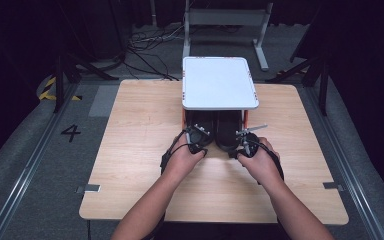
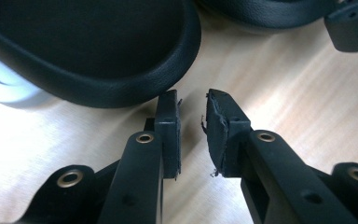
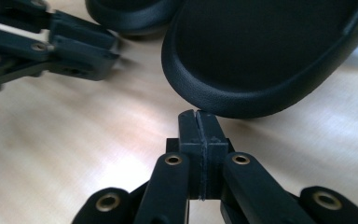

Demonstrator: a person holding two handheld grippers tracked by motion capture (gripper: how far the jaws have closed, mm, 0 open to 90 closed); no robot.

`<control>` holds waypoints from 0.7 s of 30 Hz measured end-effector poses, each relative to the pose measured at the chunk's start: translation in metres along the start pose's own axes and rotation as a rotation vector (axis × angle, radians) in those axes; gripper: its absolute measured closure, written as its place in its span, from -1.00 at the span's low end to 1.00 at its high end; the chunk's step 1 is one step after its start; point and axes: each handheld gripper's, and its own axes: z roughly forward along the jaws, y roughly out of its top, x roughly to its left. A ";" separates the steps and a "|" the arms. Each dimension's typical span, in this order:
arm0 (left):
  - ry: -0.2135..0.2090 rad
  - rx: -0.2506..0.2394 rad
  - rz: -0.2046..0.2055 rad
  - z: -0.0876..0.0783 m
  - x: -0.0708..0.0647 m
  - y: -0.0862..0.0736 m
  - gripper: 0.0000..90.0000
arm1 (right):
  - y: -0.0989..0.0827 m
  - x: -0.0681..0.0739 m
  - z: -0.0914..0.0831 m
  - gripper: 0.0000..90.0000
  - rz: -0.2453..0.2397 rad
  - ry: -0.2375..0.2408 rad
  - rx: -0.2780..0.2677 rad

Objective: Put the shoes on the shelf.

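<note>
With both black shoes (image 1: 215, 131) tucked under the white shelf (image 1: 219, 82) toward the worktop's (image 1: 130, 150) far edge, my right tongs (image 3: 198, 116) are shut empty and left tongs (image 2: 193, 105) narrowly parted, so I'd open both wide before straddling each heel rim.

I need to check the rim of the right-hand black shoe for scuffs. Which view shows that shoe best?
The right gripper view: the right shoe lies close, its rounded, grained rim sharp just beyond the shut right tongs. The high view shows it small and dark under the white shelf. The left gripper view catches a sliver at the top.
</note>
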 end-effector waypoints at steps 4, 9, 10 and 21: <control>-0.010 -0.008 -0.011 0.001 0.005 0.004 0.66 | 0.012 -0.007 0.007 1.00 0.029 -0.018 0.003; -0.026 -0.004 -0.016 0.001 0.007 0.005 0.66 | 0.022 -0.012 0.012 1.00 0.054 -0.026 0.028; -0.033 -0.006 -0.016 0.001 0.007 0.004 0.64 | 0.023 -0.013 0.012 1.00 0.050 -0.033 0.024; -0.013 -0.034 0.006 -0.019 0.001 -0.008 0.38 | 0.016 -0.005 0.005 0.80 0.001 0.003 -0.052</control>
